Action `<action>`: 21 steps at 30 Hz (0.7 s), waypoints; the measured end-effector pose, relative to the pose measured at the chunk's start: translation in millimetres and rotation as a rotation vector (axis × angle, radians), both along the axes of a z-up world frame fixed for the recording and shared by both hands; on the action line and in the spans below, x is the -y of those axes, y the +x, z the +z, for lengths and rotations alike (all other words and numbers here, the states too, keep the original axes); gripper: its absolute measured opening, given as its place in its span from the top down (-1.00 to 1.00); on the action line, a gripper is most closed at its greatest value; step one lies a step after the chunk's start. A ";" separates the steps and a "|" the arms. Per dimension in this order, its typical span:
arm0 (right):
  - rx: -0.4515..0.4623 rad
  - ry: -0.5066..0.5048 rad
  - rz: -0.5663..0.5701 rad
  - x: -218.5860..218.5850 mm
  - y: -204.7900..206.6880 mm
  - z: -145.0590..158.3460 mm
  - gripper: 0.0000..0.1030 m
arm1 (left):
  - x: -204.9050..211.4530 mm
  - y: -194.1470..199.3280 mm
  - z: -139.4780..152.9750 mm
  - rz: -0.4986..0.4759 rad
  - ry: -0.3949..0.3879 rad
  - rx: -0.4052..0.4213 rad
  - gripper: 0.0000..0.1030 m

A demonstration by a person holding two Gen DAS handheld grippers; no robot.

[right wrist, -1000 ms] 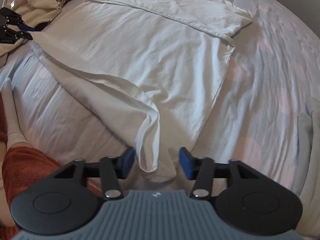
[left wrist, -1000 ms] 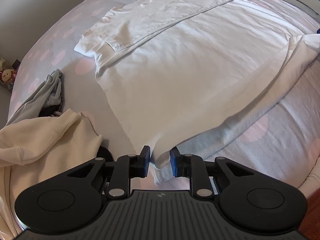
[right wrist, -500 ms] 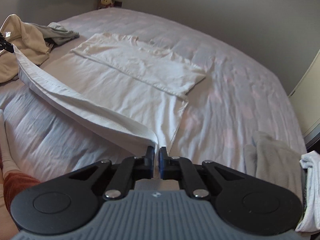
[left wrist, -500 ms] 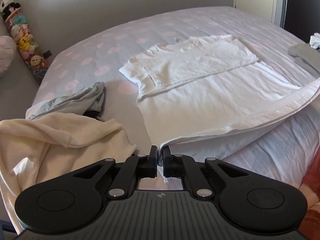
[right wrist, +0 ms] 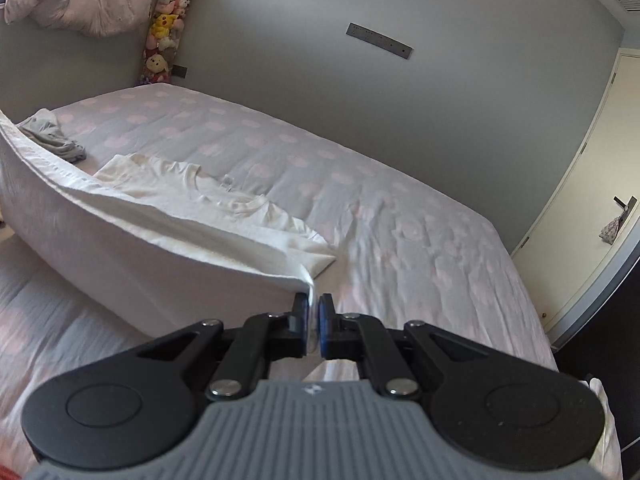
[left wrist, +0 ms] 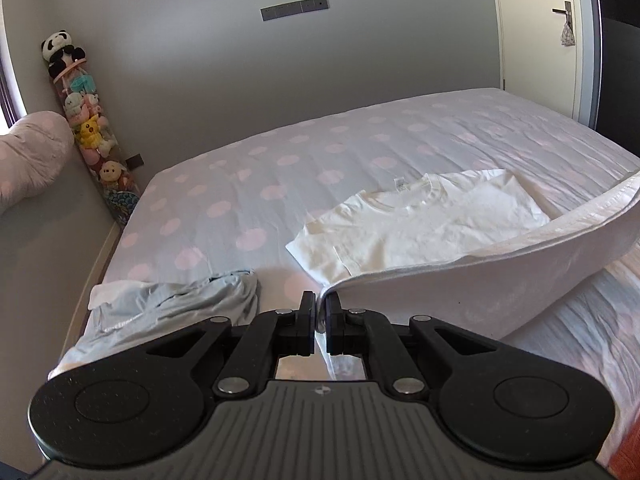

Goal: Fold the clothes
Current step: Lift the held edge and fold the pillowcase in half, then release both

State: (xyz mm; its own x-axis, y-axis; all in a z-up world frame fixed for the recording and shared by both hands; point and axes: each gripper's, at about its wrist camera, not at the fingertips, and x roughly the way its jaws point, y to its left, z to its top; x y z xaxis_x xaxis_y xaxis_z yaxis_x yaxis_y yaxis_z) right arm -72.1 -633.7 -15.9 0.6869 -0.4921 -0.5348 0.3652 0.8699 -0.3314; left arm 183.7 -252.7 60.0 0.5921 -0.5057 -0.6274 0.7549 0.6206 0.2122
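We look from just behind each pair of tongs, tilted down over the bed point(left wrist: 360, 152) toward the grey wall point(right wrist: 400, 120). Our left view faces the bed's left corner, our right view its right side. Both share the white shirt point(left wrist: 420, 216) and the toy column point(right wrist: 164, 28).

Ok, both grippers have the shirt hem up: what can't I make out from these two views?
- Lower body of the white T-shirt: both views, hidden behind its own raised hem.
- Left gripper: out of frame in the right view.
- Right gripper: out of frame in the left view.
- Neck label: too small to read.
- Grey garment: left view, partly behind the gripper body.
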 end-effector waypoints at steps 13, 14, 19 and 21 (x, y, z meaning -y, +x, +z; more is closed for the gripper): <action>-0.072 -0.069 0.001 113.6 191.3 -11.2 0.87 | 123.3 149.4 -20.5 0.056 0.092 -0.019 0.94; -0.080 -0.068 0.000 122.9 206.2 -16.8 0.87 | 131.9 162.4 -25.8 0.061 0.096 -0.029 0.94; -0.112 -0.054 -0.011 167.7 273.7 -54.0 0.87 | 174.9 220.0 -65.0 0.077 0.123 -0.068 0.94; -0.125 -0.031 -0.019 181.8 297.3 -74.9 0.87 | 189.0 236.7 -86.7 0.082 0.145 -0.083 0.94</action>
State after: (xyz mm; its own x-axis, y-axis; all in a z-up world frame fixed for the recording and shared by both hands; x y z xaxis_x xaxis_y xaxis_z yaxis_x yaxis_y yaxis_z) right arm 225.2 -815.5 -90.8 0.6065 -0.5222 -0.5995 0.3359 0.8518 -0.4020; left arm 420.4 -441.7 -26.7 0.5707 -0.3589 -0.7385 0.7220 0.6478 0.2431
